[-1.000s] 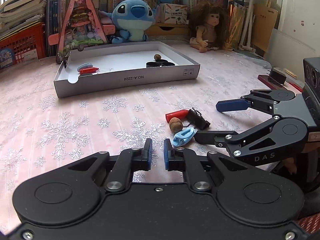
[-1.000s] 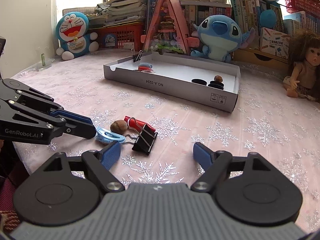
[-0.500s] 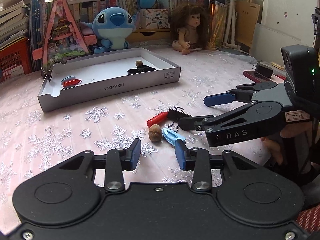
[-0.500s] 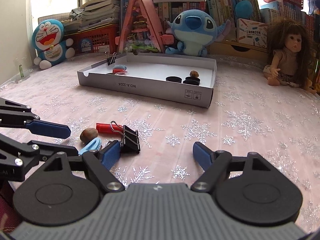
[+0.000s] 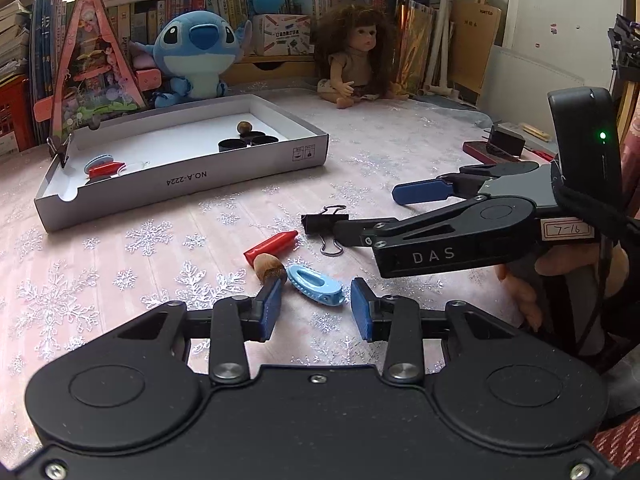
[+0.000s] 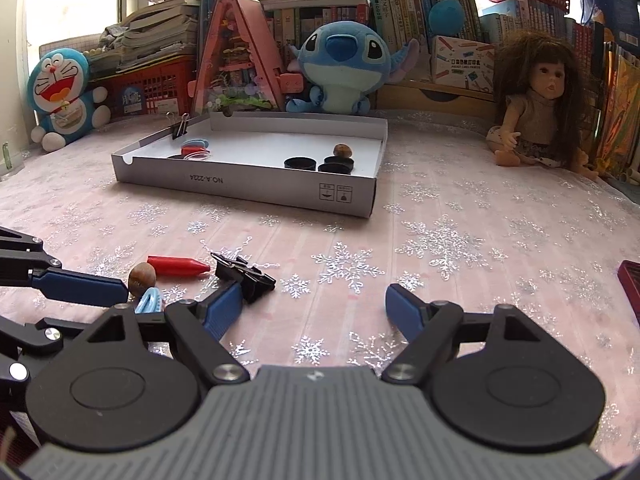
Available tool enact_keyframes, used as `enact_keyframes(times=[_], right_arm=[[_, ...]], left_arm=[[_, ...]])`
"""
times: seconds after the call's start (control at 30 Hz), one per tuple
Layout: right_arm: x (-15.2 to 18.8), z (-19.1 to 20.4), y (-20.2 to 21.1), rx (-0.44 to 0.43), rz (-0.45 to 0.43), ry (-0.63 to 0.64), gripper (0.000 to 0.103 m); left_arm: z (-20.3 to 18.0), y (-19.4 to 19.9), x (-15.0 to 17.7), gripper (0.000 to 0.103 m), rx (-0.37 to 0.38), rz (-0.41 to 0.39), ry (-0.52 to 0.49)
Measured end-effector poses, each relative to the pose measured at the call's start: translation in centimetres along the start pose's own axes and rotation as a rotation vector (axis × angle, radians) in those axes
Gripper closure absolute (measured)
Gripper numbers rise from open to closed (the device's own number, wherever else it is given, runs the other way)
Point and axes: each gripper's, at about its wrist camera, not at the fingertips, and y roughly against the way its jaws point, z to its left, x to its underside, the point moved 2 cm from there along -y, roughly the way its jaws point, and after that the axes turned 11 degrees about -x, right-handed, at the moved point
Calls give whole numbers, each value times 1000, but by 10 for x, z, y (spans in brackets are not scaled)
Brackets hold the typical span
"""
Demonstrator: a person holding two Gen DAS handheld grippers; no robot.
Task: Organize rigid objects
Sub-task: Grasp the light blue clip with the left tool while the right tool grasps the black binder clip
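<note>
Four loose items lie on the snowflake cloth: a light blue clip (image 5: 315, 283), a brown nut (image 5: 268, 265), a red cap (image 5: 272, 243) and a black binder clip (image 5: 323, 222). My left gripper (image 5: 316, 310) is open, its pads either side of the blue clip, just short of it. My right gripper (image 6: 314, 307) is open; its left finger (image 6: 222, 307) lies against the binder clip (image 6: 244, 274). The right gripper also shows in the left wrist view (image 5: 380, 216). The nut (image 6: 142, 276), red cap (image 6: 178, 266) and blue clip (image 6: 150, 300) show in the right wrist view.
A white cardboard tray (image 5: 200, 178) stands further back with black rings (image 5: 248, 141), a nut, and blue and red pieces (image 5: 100, 166) inside. Stitch plush (image 5: 196, 52), doll (image 5: 356, 60), pink toy house (image 5: 94, 72) and bookshelves line the back. A black and red object (image 5: 496, 146) lies at right.
My left gripper has opened from nearly shut and moved toward the blue clip. My right gripper has moved in, its left finger now against the binder clip.
</note>
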Motion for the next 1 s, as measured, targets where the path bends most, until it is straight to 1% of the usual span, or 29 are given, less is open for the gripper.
enact_keyframes(times=[0.1,0.23,0.3,0.47,0.57,0.63,0.7,0.77,0.93,1.0], right_arm=[[0,-5,0,12,3,-19,16],[0,-9,1,5,2,-42,16],[1,-9,2,-2,-3,-45,16],[1,-6,5,-49,-19,-52,16],[-1,0,5,-65,-27,-48,16],[-3,4,3,-73,-25,-47,23],[-5,9,0,-76,-13,-60,34],[-7,12,-2,-87,-11,-79,37],[-12,19,-6,-98,-17,-132,42],[-13,21,-11,-74,-7,-144,53]], left_arm=[[-4,-5,-1,67,3,3,-14],[-4,-9,-1,68,-15,2,-13],[-2,-10,-1,68,-31,3,-8],[10,-9,-1,74,-67,4,-1],[17,-9,-1,74,-99,8,6],[21,-9,-1,74,-113,11,20],[23,-9,-1,74,-122,14,32],[24,-9,-1,74,-127,15,37],[23,-7,1,74,-135,10,31],[22,-6,2,75,-137,10,36]])
